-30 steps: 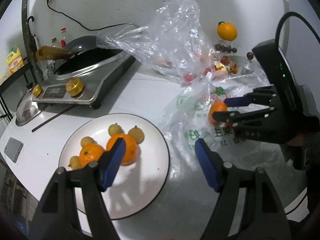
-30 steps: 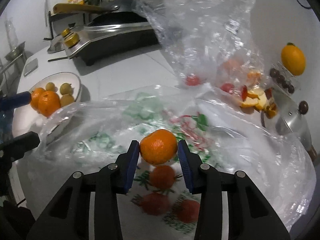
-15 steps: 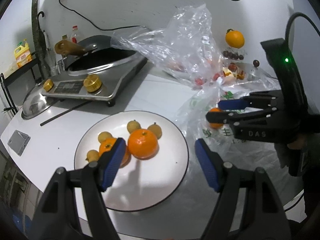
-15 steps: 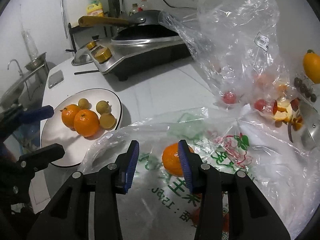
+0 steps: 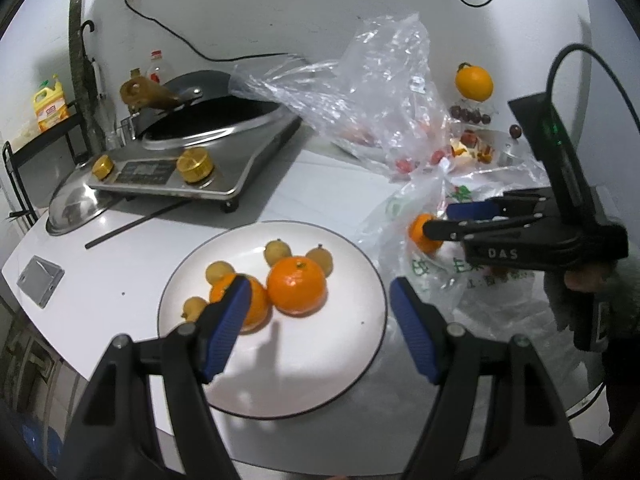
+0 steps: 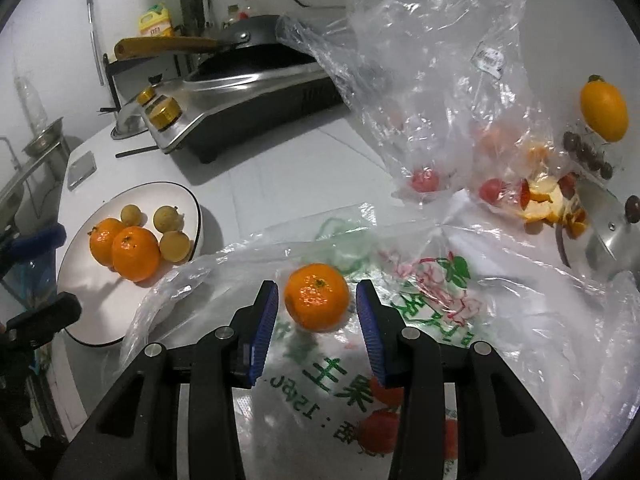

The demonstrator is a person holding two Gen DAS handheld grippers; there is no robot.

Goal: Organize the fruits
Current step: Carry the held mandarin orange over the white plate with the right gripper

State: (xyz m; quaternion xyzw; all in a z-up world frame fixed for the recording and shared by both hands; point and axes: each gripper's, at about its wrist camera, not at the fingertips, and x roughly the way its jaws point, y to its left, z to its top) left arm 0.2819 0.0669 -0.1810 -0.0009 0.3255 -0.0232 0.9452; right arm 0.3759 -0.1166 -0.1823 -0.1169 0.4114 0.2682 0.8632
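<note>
A white plate (image 5: 352, 360) holds two tangerines (image 5: 296, 290) and several small yellow-brown fruits (image 5: 277, 252); it also shows in the right wrist view (image 6: 100, 328). My left gripper (image 5: 318, 326) is open and empty, low over the plate. My right gripper (image 6: 316, 318) has its jaws apart around a tangerine (image 6: 317, 302) that sits on the printed plastic bag (image 6: 460, 320); small gaps show on both sides. In the left wrist view that tangerine (image 5: 419, 233) sits at the right gripper's fingertips (image 5: 434, 225), just right of the plate. More red-orange fruit (image 6: 380, 428) lies inside the bag.
An induction cooker with a wok (image 5: 200, 152) stands at the back left. A clear crumpled bag (image 6: 432, 80) with small red fruits (image 6: 425, 180) rises behind. Peels (image 6: 544, 200), a metal lid (image 6: 612, 240) and a yellow-orange fruit (image 6: 604, 106) are at the right.
My right gripper carried the tangerine out of the bag's opening toward the plate, then its jaws widened around it. My left gripper drew back, so the plate sits more central.
</note>
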